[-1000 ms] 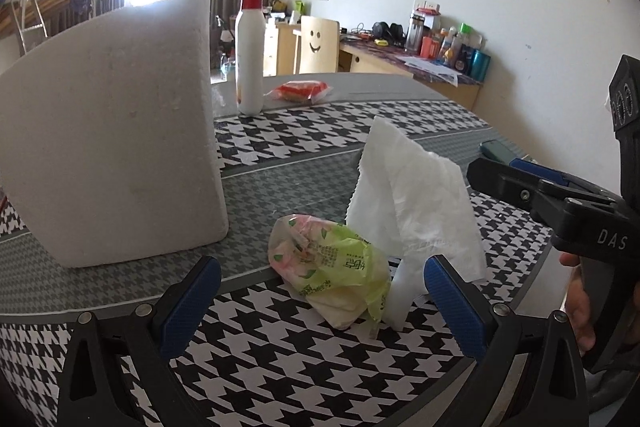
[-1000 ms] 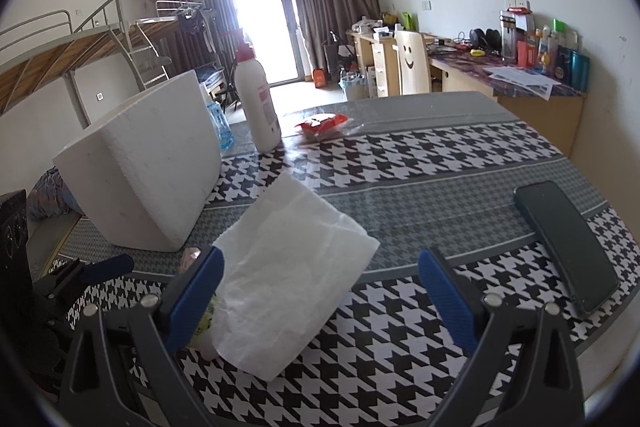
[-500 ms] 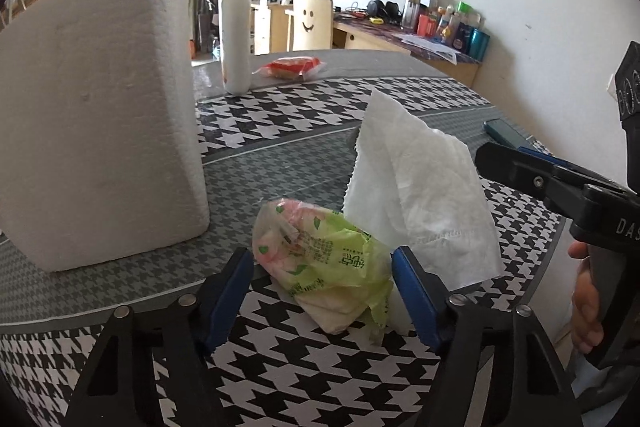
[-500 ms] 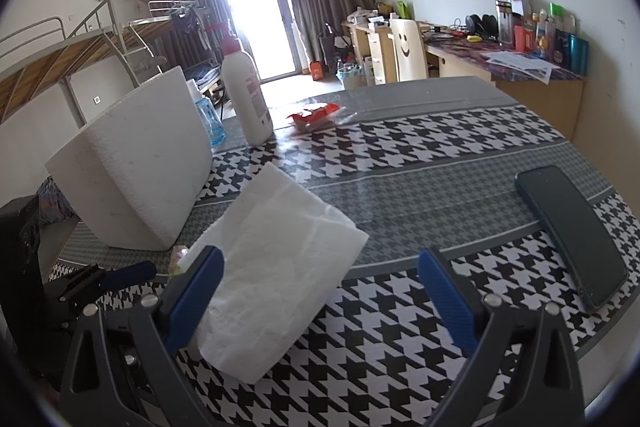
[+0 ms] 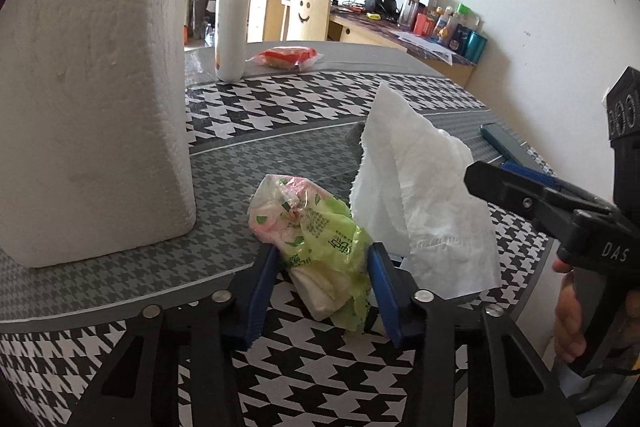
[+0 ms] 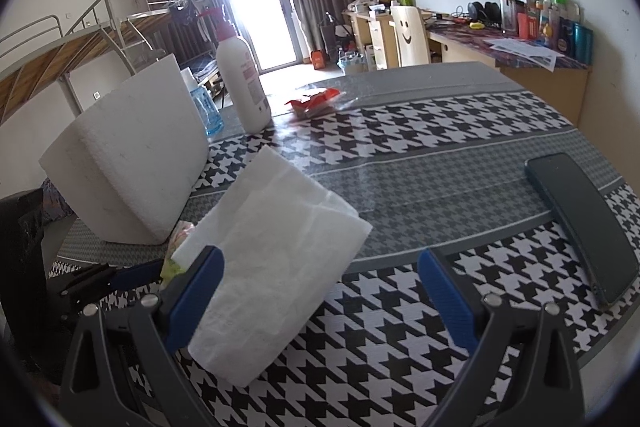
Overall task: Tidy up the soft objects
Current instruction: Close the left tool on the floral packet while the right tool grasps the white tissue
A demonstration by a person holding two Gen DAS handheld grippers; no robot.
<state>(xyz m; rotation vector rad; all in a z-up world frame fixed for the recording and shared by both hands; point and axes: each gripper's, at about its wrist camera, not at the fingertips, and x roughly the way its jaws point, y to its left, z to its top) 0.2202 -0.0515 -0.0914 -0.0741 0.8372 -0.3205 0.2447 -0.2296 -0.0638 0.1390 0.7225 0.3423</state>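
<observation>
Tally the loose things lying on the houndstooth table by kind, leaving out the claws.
Foam blocks: 1, white foam block
Pump bottles: 1, white pump bottle
Blue-liquid bottles: 1, clear bottle
Tissue sheets: 1, white tissue
Tissue packs: 1, green tissue pack
Red snack packets: 1, red packet
Phones: 1, dark phone
Total: 7

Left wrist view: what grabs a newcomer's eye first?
The green and pink tissue pack, squeezed between the left claw's blue pads, which have just been closing on it. Right behind it a white tissue sheet sticks up from the pack, and a big white foam block fills the left side of the table.
</observation>
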